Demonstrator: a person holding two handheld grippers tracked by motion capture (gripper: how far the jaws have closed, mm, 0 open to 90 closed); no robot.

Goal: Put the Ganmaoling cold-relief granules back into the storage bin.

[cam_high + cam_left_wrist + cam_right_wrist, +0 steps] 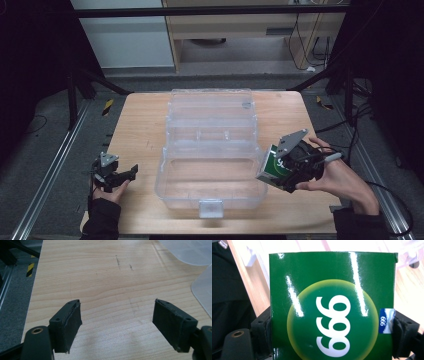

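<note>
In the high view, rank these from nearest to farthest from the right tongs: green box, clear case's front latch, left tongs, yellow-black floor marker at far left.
1. Green box: clamped in the right tongs, by the case's right wall.
2. Front latch: on the clear case's near edge, left of the tongs.
3. Left tongs: open, beyond the case's left side.
4. Yellow-black floor marker: off the table's far left corner.

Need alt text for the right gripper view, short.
A glossy green box with white digits in a yellow-edged circle is clamped between the right gripper's two black jaws. Behind it are a wooden table and part of a clear plastic case.
</note>
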